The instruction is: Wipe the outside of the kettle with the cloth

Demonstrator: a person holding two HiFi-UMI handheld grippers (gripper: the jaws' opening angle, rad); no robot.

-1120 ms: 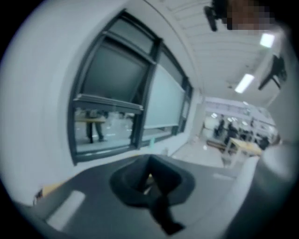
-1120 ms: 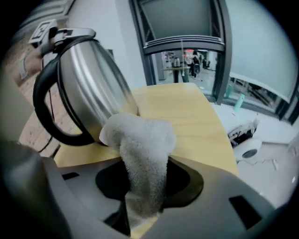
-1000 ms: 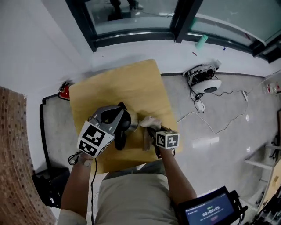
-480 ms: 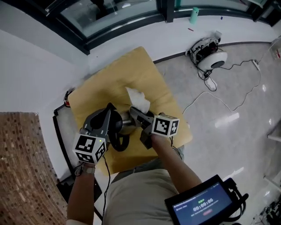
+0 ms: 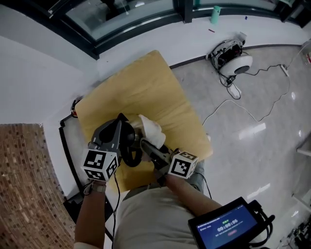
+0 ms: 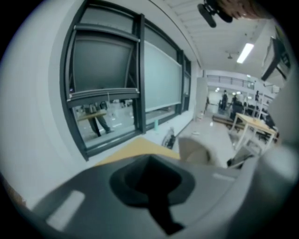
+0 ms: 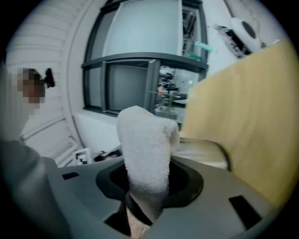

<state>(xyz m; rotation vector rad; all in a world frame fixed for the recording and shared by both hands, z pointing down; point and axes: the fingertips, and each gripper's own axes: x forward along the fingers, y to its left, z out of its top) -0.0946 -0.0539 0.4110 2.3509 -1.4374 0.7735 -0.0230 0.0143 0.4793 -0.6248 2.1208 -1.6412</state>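
Observation:
The kettle is mostly hidden under my grippers on the yellow table (image 5: 160, 92). Only its black handle (image 5: 131, 156) shows, along with a pale curved side (image 7: 201, 153) in the right gripper view. My left gripper (image 5: 127, 138) sits over the handle and looks shut on it. My right gripper (image 5: 146, 144) is shut on the white cloth (image 5: 150, 127). The bunched cloth lies against the kettle's top right side. The cloth (image 7: 145, 154) stands up out of the right jaws and also shows as a pale fold (image 6: 205, 149) in the left gripper view.
A white device with tangled cables (image 5: 233, 61) lies on the grey floor right of the table. A dark-framed window (image 5: 131, 14) runs along the far wall. A brick-patterned surface (image 5: 24, 185) is at the left, and a small screen (image 5: 228, 228) at the lower right.
My right gripper pulled back toward me and rolled. The cloth went from spread out beyond the kettle to bunched against it. The left gripper kept still.

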